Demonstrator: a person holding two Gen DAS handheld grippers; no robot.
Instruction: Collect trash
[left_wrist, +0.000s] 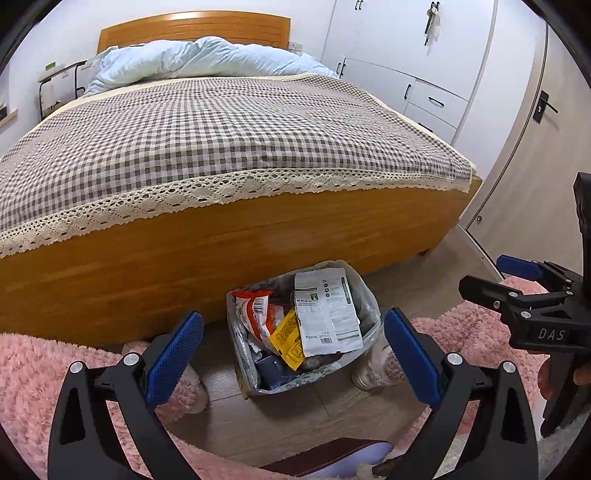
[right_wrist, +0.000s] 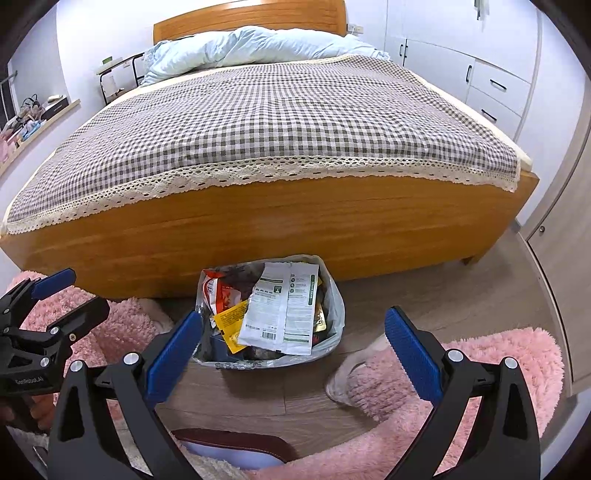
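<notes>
Below the bed's wooden footboard (left_wrist: 221, 258), the left gripper (left_wrist: 293, 352) hangs with fingers spread wide, empty; the trash bag (left_wrist: 364, 295) of wrappers sits on the floor against the footboard; the right gripper (right_wrist: 293, 352) hangs likewise wide, empty.

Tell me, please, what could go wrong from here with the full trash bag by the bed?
1. The white wrapper lies loose on top of the heaped trash bag; lifting the bag could spill it.
2. The thin bag film may tear or slip if pinched on one side only.
3. Both hand-held grippers, left and right, are open and close together; they could collide.
</notes>
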